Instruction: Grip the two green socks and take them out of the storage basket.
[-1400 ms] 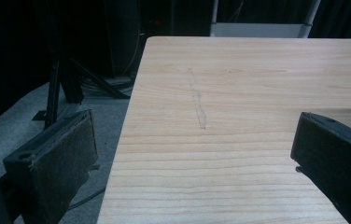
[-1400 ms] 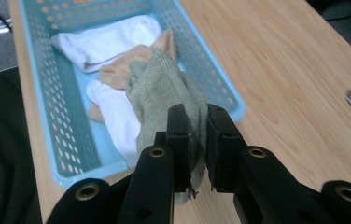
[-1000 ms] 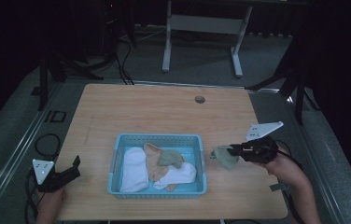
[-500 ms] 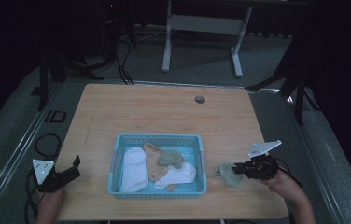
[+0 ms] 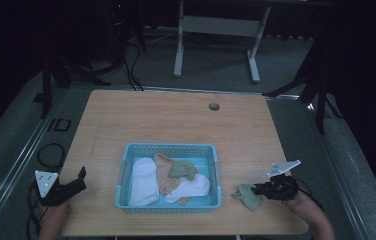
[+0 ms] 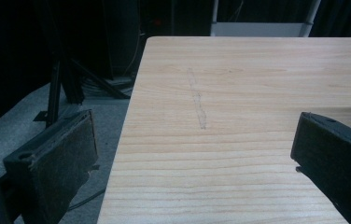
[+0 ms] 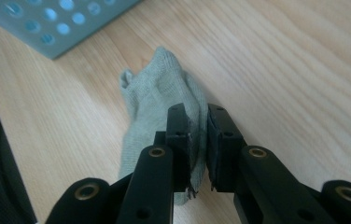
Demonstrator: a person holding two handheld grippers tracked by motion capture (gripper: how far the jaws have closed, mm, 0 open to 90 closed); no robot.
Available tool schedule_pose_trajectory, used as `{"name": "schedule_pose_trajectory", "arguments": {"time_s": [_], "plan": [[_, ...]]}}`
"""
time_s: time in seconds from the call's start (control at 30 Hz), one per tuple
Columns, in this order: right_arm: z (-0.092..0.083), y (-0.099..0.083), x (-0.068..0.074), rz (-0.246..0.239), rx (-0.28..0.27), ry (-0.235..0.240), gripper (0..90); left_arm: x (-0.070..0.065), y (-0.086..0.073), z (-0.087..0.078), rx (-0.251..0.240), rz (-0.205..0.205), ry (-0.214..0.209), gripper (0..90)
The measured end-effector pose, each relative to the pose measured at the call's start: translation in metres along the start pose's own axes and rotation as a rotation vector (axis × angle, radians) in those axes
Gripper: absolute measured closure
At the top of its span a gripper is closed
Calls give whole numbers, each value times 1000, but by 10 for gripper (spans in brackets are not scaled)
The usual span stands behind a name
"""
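Observation:
A grey-green sock (image 5: 247, 196) (image 7: 159, 102) lies on the wooden table (image 5: 176, 125) to the right of a light blue basket (image 5: 168, 150). My right gripper (image 5: 262, 189) (image 7: 197, 116) is shut on the sock's near end, low over the table. Inside the basket lie a white sock (image 5: 143, 181), a tan one (image 5: 165, 172), another grey-green one (image 5: 182, 170) and a second white one (image 5: 191, 188). My left gripper (image 5: 78, 179) (image 6: 194, 154) rests at the table's front left corner, its jaws wide apart with nothing between them.
A corner of the basket (image 7: 57, 23) shows in the right gripper view, close to the sock. A round cable hole (image 5: 214, 106) sits near the table's far edge. Cables and a white desk frame (image 5: 216, 30) lie on the floor beyond.
My right gripper has come down with the grey-green sock, from hanging beside the basket to the table surface at the front right. The left gripper has not moved.

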State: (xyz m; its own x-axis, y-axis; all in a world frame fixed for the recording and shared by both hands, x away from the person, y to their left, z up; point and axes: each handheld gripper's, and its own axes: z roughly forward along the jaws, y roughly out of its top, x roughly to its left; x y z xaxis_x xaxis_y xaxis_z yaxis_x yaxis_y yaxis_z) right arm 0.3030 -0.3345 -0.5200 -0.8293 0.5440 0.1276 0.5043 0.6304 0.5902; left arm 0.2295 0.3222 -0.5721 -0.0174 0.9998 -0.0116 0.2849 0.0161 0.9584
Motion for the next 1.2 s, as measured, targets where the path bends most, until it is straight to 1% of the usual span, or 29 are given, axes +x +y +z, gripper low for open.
{"name": "schedule_pose_trajectory", "arguments": {"time_s": [0.23, 0.3, 0.33, 0.43, 0.5, 0.6, 0.7, 0.77, 0.8, 0.9, 0.97, 1.07, 1.13, 1.2], "plan": [[5, -7, -5, 17, 21, -7, 791, 0, 0, 0, 0, 0, 0, 7], [5, -7, -6, 14, 27, -24, 732, 0, 0, 0, 1, 0, 0, 7], [5, -6, -6, 17, 28, -23, 715, 0, 0, 0, 2, 1, 0, 7], [1, -2, -6, 4, 36, -47, 639, 0, 0, 0, 2, 1, 0, 7], [-3, 3, -6, -4, 31, -61, 613, 0, 0, 0, 2, 1, 0, 7], [-12, 12, -7, -10, 11, -67, 584, 0, 0, 0, 2, 1, 0, 7], [-19, 23, -6, -19, 5, -67, 552, 0, 0, 0, 2, 0, 0, 7], [-22, 30, -5, -25, 5, -55, 514, 0, 0, 0, 2, 0, 0, 7], [-23, 33, -4, -30, 7, -52, 513, 0, 0, 0, 2, 0, 0, 7], [-23, 43, 0, -45, 1, -53, 495, 0, 0, 0, 3, -1, 0, 7], [-22, 51, 3, -60, 1, -48, 459, 0, 0, 0, 3, 0, 0, 7], [-19, 63, 8, -83, 3, -30, 443, 0, 0, 0, 3, -1, 0, 7], [-17, 71, 12, -105, -6, -53, 443, 0, 0, 0, 3, -2, 0, 7], [-15, 79, 16, -118, -8, -27, 434, 0, 0, 0, 3, -3, 0, 7]]}}
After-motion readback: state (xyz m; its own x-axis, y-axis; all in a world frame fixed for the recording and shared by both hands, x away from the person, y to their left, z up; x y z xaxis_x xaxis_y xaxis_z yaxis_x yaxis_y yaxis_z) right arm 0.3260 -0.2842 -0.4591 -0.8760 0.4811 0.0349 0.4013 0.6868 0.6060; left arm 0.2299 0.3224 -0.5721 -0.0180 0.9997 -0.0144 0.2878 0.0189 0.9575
